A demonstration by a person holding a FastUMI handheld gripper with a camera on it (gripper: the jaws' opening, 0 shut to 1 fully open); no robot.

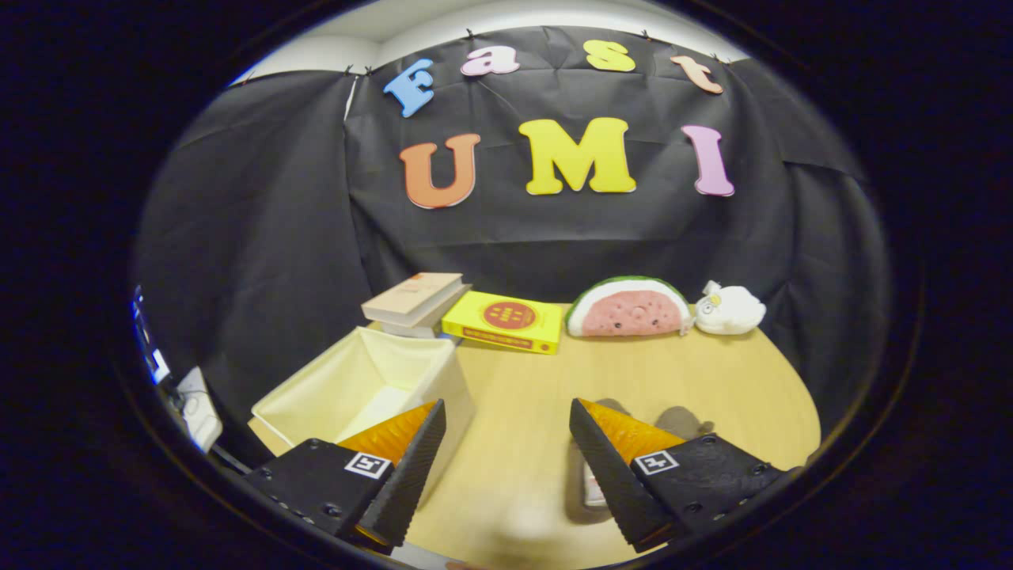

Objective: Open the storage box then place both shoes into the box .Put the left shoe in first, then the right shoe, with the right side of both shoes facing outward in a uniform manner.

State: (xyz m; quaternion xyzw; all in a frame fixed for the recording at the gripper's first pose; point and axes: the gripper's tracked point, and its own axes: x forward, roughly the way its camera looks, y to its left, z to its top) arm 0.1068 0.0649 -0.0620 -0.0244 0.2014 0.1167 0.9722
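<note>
Forward view along the hand-held gripper (506,416), whose two fingers stand well apart with nothing clamped between them, held above a light wooden tabletop (712,396). The storage box (368,384), a pale cream fabric bin, sits open-topped on the tabletop, and its interior shows no contents in the visible part. The left finger (411,459) overlaps the near right corner of the storage box, while the right finger (609,467) lies to the right of the box, over bare tabletop. Just beside the right finger, on the side facing the storage box, a small pale object (592,487) is partly hidden under the finger; it is too blurred and too covered to tell what it is. Beyond the storage box, touching or nearly touching its far right corner, a stack of books (415,302) rests with its tan top cover tilted. A yellow book (504,321) with a red disc on its cover lies flat just right of the stack, further from the storage box. Further right again, a watermelon-slice plush (629,309) stands against the booth's black cloth wall (261,237), and a small white plush toy (730,309) sits just beside it, the farthest thing from the storage box.
</note>
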